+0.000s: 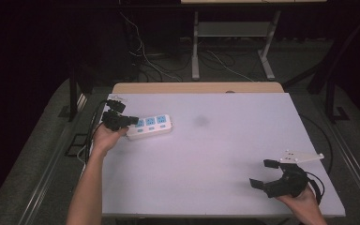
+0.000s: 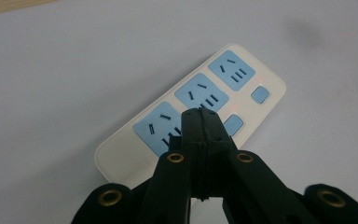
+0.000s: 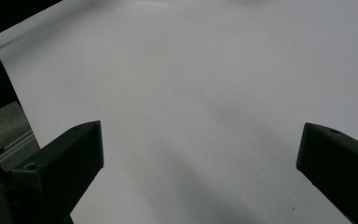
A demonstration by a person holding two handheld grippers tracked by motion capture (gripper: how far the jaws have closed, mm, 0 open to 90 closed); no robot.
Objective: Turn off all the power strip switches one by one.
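A white power strip (image 1: 151,125) with three blue sockets lies flat on the left part of the white table (image 1: 206,154). My left gripper (image 1: 132,120) hovers at the strip's left end with its jaws pressed together and nothing between them. In the left gripper view the closed tips (image 2: 200,113) sit just over the nearest blue socket of the power strip (image 2: 121,154). My right gripper (image 1: 265,173) rests at the table's near right corner, jaws spread wide and empty. The right gripper view shows its two black fingers (image 3: 65,158) far apart over bare table.
A dark smudge (image 1: 200,121) marks the table right of the strip. Beyond the table's wooden far edge (image 1: 197,87) stand metal desk legs (image 1: 195,47) and loose cables on a dark floor. A grey plate (image 1: 302,156) tops the right gripper.
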